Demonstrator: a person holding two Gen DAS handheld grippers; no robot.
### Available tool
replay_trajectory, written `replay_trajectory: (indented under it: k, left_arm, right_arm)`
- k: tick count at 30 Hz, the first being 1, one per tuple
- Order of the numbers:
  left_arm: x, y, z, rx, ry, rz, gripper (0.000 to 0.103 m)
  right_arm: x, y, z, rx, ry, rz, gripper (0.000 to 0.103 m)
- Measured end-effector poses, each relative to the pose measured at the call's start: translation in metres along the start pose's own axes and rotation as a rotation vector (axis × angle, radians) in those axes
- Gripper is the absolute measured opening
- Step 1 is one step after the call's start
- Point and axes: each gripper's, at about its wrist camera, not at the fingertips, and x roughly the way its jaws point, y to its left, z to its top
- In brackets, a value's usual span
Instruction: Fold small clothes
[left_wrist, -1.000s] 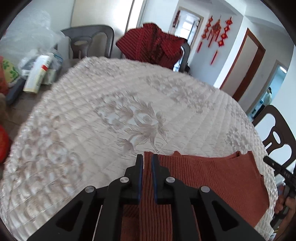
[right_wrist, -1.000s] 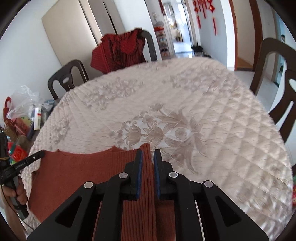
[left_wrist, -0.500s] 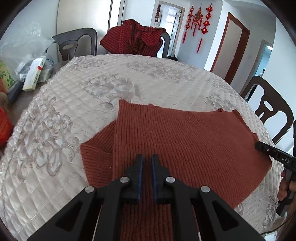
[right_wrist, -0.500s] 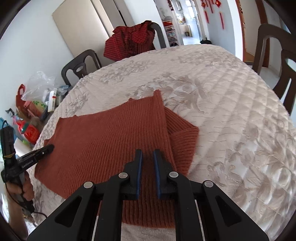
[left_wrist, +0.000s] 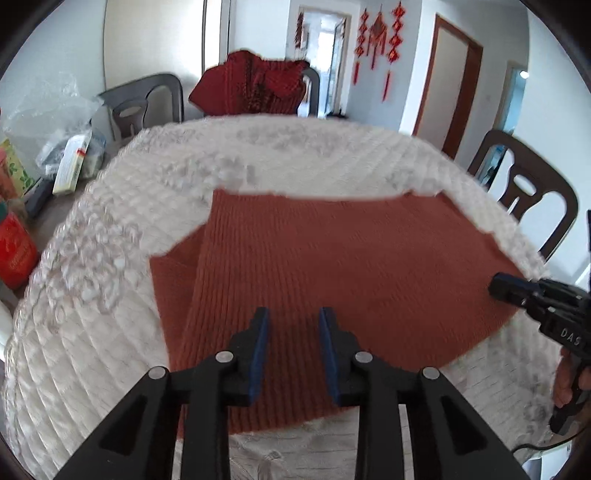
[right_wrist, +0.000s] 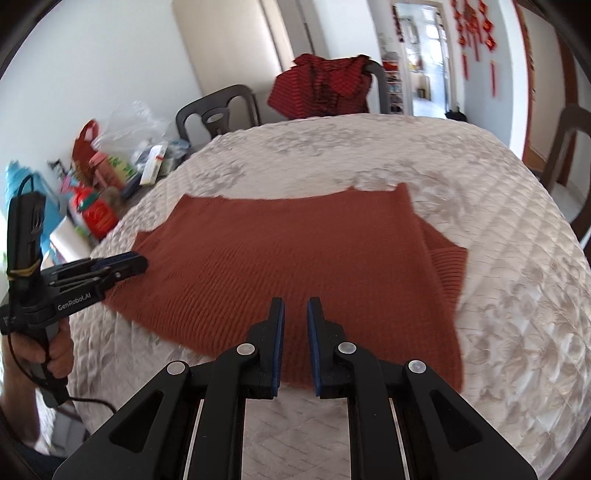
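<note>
A rust-red ribbed sweater (left_wrist: 332, 258) lies flat on the quilted white table (left_wrist: 295, 155), folded, with a sleeve sticking out from under each side. My left gripper (left_wrist: 291, 314) hovers over its near edge; its jaws are opening and the pads press on nothing, with cloth only below them. In the right wrist view that gripper (right_wrist: 142, 263) sits at the sweater's (right_wrist: 295, 251) left edge. My right gripper (right_wrist: 295, 306) stays narrowly closed at the near edge with red cloth in the gap. Its tip (left_wrist: 495, 288) rests on the sweater's right edge.
A dark red garment (left_wrist: 251, 88) hangs over a chair at the table's far side. Another dark chair (left_wrist: 528, 195) stands to the right. Bags, boxes and bottles (right_wrist: 103, 173) crowd the area left of the table (right_wrist: 517, 295). A hand (right_wrist: 55, 354) holds the left gripper's handle.
Both grippers pulled back toward me with the sweater's edge, laying the fold flat on the table. The left jaws, shut on cloth before, have parted. The right jaws look unchanged.
</note>
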Motion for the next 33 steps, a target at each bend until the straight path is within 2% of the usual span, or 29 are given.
replay_trajectory:
  k: [2,5,9,12,15,21,27,30,33]
  left_arm:
    - [0.002,0.001,-0.003,0.003,-0.009,-0.002,0.03]
    - [-0.001,0.001,0.0,0.003,-0.005,0.005,0.03]
    - [-0.003,0.005,-0.001,-0.011,-0.011,0.026,0.03]
    - [-0.004,0.015,-0.004,-0.037,-0.014,0.024,0.03]
    - [-0.006,0.02,-0.006,-0.053,-0.018,0.015,0.03]
    - [-0.012,0.029,-0.003,-0.068,-0.024,0.004,0.03]
    - [-0.003,0.026,0.014,-0.072,-0.038,0.007,0.03]
    - [0.009,0.03,0.015,-0.086,-0.015,0.017,0.03]
    - [0.011,0.033,0.011,-0.082,-0.028,0.017,0.03]
  right_arm:
    - [0.009,-0.007,-0.003,0.017,0.029,-0.02,0.012]
    - [0.006,-0.017,-0.002,0.062,0.02,0.014,0.012]
    - [-0.004,-0.028,-0.001,0.06,-0.012,-0.039,0.015]
    - [-0.007,-0.051,-0.004,0.135,-0.013,-0.072,0.016]
    - [-0.014,-0.065,-0.006,0.187,-0.03,-0.058,0.016]
    - [-0.023,-0.062,-0.002,0.166,-0.041,-0.099,0.016]
    - [-0.012,-0.051,0.014,0.124,-0.048,-0.071,0.016]
    - [0.003,-0.059,0.019,0.147,-0.03,-0.085,0.016]
    - [0.01,-0.072,0.018,0.193,-0.016,-0.083,0.016]
